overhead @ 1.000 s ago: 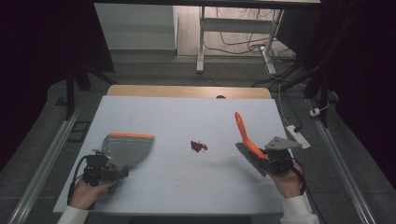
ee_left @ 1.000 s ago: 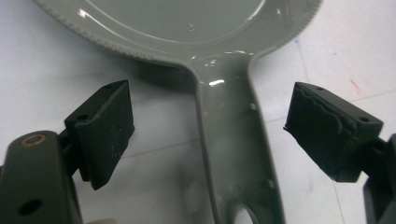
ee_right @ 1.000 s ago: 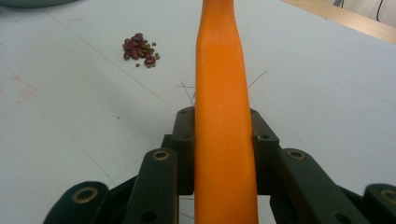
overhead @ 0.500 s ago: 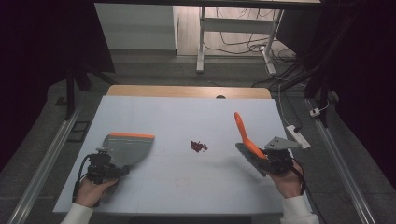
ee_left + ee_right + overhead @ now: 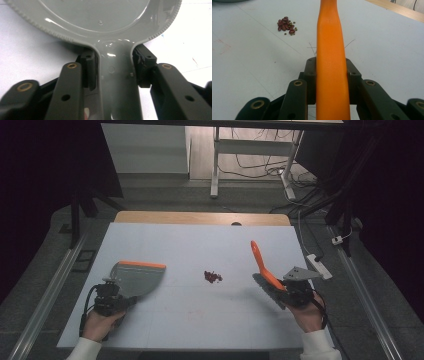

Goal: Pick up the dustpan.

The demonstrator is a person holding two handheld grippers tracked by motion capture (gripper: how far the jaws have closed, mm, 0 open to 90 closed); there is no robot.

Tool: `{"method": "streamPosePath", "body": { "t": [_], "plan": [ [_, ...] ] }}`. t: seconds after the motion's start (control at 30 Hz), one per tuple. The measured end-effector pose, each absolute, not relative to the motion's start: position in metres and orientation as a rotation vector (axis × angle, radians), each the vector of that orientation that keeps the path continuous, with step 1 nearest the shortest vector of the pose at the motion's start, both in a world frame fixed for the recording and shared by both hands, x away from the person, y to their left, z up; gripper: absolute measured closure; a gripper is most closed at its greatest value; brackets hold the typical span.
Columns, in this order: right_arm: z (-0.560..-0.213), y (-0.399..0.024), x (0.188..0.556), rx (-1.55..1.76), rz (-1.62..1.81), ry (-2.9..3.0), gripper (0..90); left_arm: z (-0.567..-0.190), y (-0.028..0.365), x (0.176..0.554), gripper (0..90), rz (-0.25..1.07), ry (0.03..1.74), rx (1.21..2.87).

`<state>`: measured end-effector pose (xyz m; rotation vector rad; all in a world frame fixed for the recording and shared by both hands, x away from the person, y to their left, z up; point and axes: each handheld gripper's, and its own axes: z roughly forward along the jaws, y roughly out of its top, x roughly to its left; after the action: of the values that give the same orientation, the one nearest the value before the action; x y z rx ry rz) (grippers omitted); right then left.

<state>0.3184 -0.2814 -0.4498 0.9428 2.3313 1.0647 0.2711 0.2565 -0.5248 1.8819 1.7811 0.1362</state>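
While clamped on the brush (image 5: 263, 270) handle, right tongs (image 5: 286, 292) near the counter's (image 5: 200, 330) right edge; left tongs (image 5: 116, 296), just closed on the dustpan (image 5: 137, 277) handle, near the left. Beans (image 5: 213, 277) midway between, slightly nearer the brush, its handle slanting toward the far edge.

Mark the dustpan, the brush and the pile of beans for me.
dustpan (image 5: 135, 279), high view, on the grey pan surface.
brush (image 5: 260, 261), high view, on the orange handle.
pile of beans (image 5: 286, 25), right gripper view, on the middle of the pile.
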Motion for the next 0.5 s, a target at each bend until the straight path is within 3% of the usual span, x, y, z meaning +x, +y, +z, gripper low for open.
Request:
{"method": "streamPosePath", "body": {
  "t": [0.5],
  "plan": [
    [-0.4489,-0.2822,0.3179,0.943,1.069,2.326,69.8,-0.5233,0.2655,0.2688,61.4,0.167,1.758,1.831]
  ]
}}
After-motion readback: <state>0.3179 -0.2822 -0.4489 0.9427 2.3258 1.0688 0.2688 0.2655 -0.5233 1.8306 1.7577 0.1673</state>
